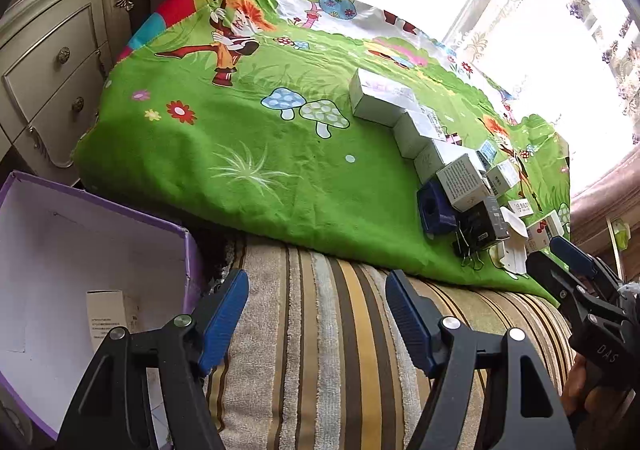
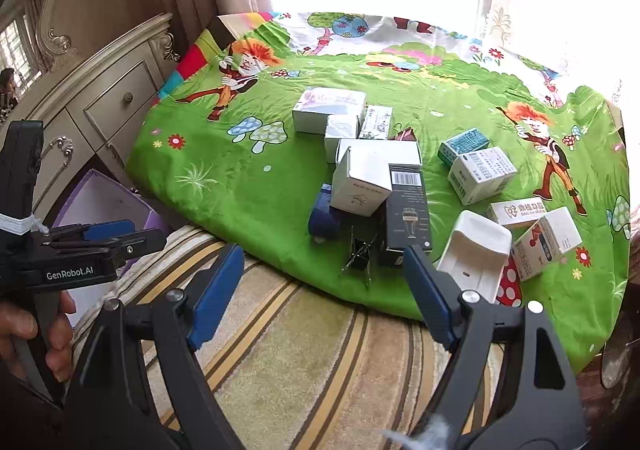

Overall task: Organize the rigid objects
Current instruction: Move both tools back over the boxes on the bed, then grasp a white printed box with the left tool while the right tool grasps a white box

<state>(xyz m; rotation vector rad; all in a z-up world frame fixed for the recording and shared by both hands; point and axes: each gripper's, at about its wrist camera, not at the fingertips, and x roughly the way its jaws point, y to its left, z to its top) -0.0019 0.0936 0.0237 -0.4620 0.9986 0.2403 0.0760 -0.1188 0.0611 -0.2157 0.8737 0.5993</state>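
Observation:
Several small cartons lie on a green cartoon blanket (image 2: 248, 186): white boxes (image 2: 362, 182), a dark barcode box (image 2: 406, 210), a blue object (image 2: 324, 216), a black binder clip (image 2: 360, 254) and a white plastic tray (image 2: 474, 254). The same pile shows in the left wrist view (image 1: 464, 182). My right gripper (image 2: 320, 282) is open and empty over the striped cushion, just short of the pile. My left gripper (image 1: 316, 306) is open and empty, beside a purple box (image 1: 80, 250) holding one white carton (image 1: 110, 314). The left gripper also shows in the right wrist view (image 2: 112, 238).
A cream dresser with drawers (image 1: 52, 62) stands left of the bed. The purple box (image 2: 104, 202) sits between dresser and striped cushion (image 2: 300, 350). Bright windows with curtains lie behind. More cartons (image 2: 480, 172) lie at the blanket's right.

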